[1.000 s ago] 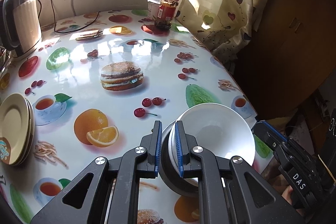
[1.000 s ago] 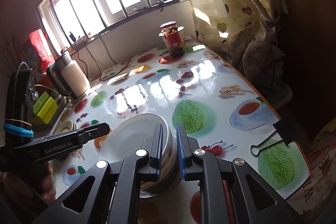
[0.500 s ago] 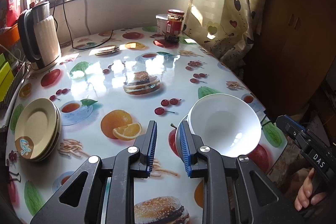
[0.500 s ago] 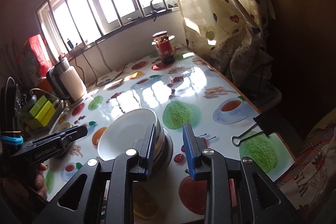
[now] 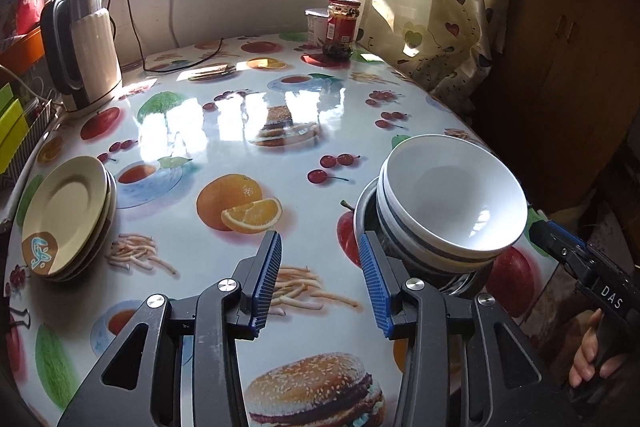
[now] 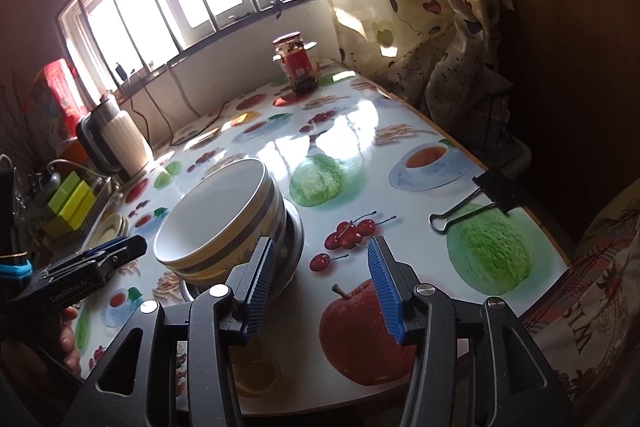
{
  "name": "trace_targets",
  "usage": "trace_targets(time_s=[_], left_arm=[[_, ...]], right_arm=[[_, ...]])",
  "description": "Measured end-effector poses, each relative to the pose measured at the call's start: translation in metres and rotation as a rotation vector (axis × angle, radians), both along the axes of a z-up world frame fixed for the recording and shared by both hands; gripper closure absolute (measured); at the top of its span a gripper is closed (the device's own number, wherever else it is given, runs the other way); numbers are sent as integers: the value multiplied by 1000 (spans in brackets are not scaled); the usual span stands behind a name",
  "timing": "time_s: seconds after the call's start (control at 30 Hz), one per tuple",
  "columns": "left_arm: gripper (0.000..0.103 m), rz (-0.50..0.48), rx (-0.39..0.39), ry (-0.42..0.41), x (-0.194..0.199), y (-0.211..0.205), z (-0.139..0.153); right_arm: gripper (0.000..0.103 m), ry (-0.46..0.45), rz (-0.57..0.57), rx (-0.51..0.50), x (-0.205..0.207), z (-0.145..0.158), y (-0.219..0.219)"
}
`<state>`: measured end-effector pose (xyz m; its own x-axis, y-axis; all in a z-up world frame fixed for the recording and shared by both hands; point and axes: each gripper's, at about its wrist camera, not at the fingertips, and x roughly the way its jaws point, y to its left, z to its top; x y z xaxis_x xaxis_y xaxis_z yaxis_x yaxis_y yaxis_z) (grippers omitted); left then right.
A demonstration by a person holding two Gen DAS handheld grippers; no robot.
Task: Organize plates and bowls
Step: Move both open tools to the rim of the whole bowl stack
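A stack of white bowls (image 5: 452, 203) with grey bands rests in a metal dish (image 5: 460, 281) near the table's front right edge. My left gripper (image 5: 322, 279) sits just left of the stack, its jaws opening with nothing between them. In the right wrist view the same bowls (image 6: 218, 223) stand left of my right gripper (image 6: 322, 283), whose jaws are also opening and hold nothing. A pile of cream plates (image 5: 66, 219) lies at the table's left edge, small in the right wrist view (image 6: 110, 227).
A kettle (image 5: 82, 47) stands at the back left and a red-lidded jar (image 5: 342, 27) at the back by the curtain. A black binder clip (image 6: 476, 203) lies near the right edge. The fruit-print tablecloth (image 5: 248, 131) covers the table.
Both grippers were shut on the rim of the bowl stack. They have let go, opened and drawn back toward me, and the stack now stands on the table.
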<state>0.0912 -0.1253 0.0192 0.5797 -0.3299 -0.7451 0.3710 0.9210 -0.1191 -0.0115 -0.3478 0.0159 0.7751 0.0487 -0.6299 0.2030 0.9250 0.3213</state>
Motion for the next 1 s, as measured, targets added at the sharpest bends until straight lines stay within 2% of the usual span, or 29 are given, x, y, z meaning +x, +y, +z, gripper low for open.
trace_targets(time_s=[0.2, 0.5, 0.73, 1.0], left_arm=[[60, -14, -18, 32, 3, 4, -14], [60, -42, -158, 133, 15, 12, -27], [60, -34, -167, 168, 23, 9, -36], [60, -37, -186, 172, 32, 6, -35]], right_arm=[[51, 28, 16, 5, 4, -13, 0], [47, 39, 39, 24, 11, -23, -1], [47, 60, 43, 35, 21, -31, -3], [47, 79, 37, 25, 38, -32, -4]])
